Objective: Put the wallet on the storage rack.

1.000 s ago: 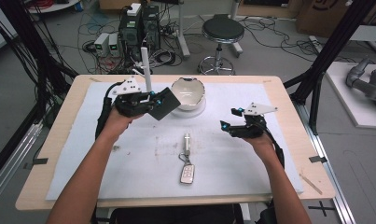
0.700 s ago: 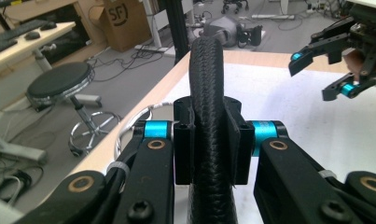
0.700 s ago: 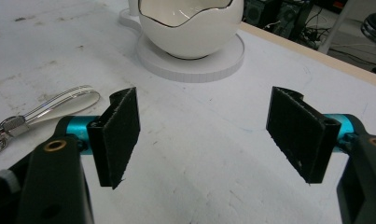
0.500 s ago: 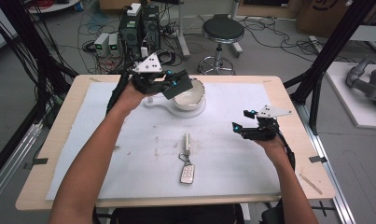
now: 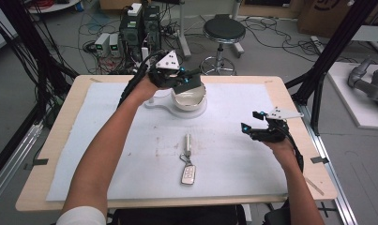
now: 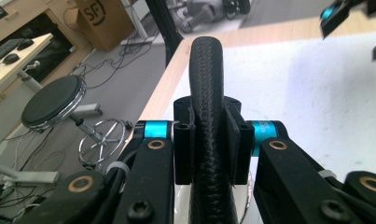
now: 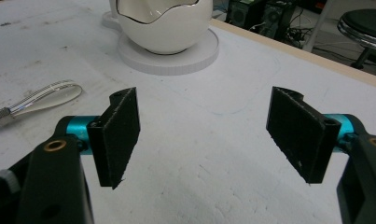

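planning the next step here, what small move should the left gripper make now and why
Probably lower the black textured rod into the white egg-shaped bowl and only then open. The left gripper, seen from the high view, sits over the bowl's rim, and its jaws are shut on the rod. The right gripper is open, apart from the bowl, so it can wait.
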Motion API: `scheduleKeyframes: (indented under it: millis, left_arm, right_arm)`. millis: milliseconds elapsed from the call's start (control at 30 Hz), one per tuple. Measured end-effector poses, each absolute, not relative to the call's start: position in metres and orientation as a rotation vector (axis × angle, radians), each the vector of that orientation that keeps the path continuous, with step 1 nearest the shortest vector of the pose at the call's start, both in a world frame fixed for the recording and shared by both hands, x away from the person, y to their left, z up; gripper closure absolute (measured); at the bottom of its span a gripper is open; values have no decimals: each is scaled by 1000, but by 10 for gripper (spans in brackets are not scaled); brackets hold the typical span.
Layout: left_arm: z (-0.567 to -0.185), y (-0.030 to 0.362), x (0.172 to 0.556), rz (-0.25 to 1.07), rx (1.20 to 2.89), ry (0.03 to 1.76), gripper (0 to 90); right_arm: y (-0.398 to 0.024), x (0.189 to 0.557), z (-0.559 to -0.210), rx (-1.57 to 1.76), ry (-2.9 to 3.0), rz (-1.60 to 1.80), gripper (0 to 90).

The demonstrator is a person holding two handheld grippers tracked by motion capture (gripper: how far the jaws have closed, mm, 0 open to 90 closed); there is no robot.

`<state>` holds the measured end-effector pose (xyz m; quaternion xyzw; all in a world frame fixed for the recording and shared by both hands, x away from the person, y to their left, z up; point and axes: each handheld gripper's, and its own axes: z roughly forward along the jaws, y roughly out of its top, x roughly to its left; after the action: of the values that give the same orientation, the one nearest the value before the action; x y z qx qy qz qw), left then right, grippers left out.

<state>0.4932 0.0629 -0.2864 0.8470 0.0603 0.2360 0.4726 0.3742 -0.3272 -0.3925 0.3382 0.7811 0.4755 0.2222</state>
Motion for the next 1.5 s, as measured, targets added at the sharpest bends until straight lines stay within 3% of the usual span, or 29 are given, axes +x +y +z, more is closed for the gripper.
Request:
scheduleKeyframes:
  millis: [533, 733, 767, 933, 1000, 1067, 1133, 1367, 1500]
  left_arm:
    - [-319, 48, 517, 532, 2156, 136, 755]
    - [-335, 45, 519, 478, 2178, 219, 700]
    - [-337, 46, 520, 483, 2177, 239, 634]
    - [-343, 56, 518, 481, 2172, 305, 570]
    - [-344, 61, 516, 475, 2163, 316, 590]
    - [-347, 65, 514, 454, 2164, 310, 707]
    - [-346, 66, 513, 484, 2173, 272, 754]
    - [-338, 67, 516, 568, 2171, 166, 758]
    - [-343, 67, 519, 569, 2174, 208, 718]
  right_arm:
    - [-332, 372, -396, 952, 2165, 1310, 263]
    - [-333, 372, -398, 952, 2174, 1313, 269]
    - [-334, 372, -398, 952, 2171, 1313, 269]
    - [-334, 371, -398, 956, 2172, 1311, 269]
    - [-334, 371, -399, 958, 2171, 1306, 269]
    - [-333, 371, -399, 963, 2175, 1305, 269]
    - [-332, 372, -400, 960, 2176, 1303, 269]
    - [-332, 372, -400, 970, 2177, 1297, 269]
    - [-333, 373, -401, 972, 2178, 1294, 270]
